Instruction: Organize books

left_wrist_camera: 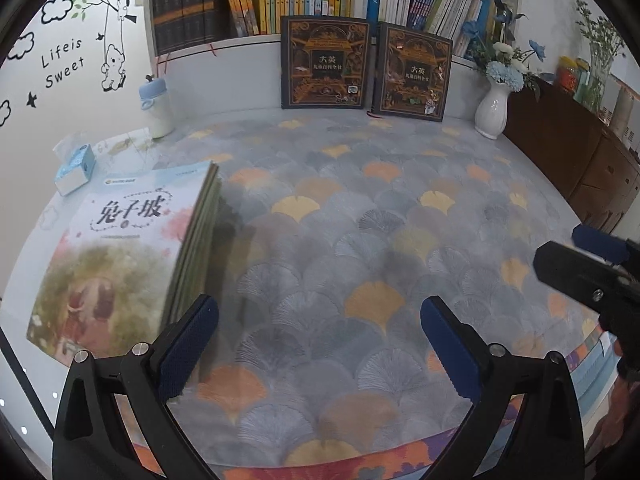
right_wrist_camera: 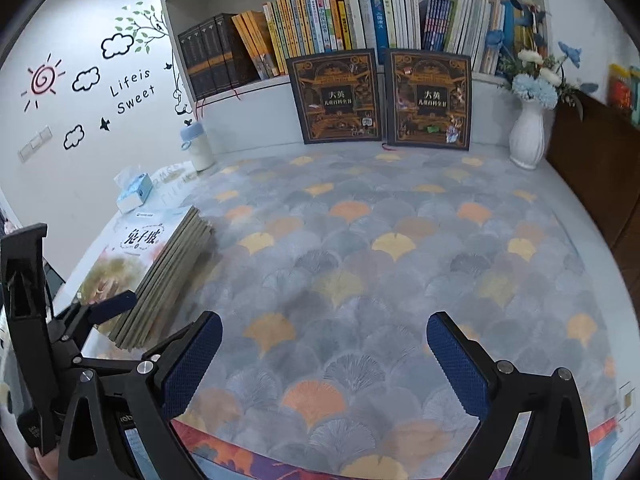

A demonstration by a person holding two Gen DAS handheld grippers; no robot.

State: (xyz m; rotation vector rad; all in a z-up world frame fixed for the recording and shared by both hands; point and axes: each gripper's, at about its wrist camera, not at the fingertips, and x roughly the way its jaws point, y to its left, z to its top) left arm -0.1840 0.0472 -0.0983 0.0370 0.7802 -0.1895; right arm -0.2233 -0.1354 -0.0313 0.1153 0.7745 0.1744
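Observation:
A stack of thin books point(left_wrist_camera: 132, 248) with a pale pictured cover lies flat at the left of the patterned table point(left_wrist_camera: 360, 208); the right wrist view shows the same stack point(right_wrist_camera: 160, 272). My left gripper point(left_wrist_camera: 320, 336) is open, its left finger close beside the stack's spine edge, nothing between the pads. My right gripper point(right_wrist_camera: 324, 356) is open over bare cloth to the right of the stack. Two dark ornate books point(left_wrist_camera: 325, 62) point(left_wrist_camera: 412, 74) lean upright against the shelf at the back. The right gripper's finger point(left_wrist_camera: 592, 264) shows at the left wrist view's right edge.
A white bookshelf point(right_wrist_camera: 352, 20) full of upright books stands behind. A white vase with blue flowers point(right_wrist_camera: 528, 132) is at the back right, beside a brown cabinet point(left_wrist_camera: 580, 152). A blue-capped bottle point(left_wrist_camera: 158, 110) and a tissue box point(left_wrist_camera: 76, 168) sit at the left.

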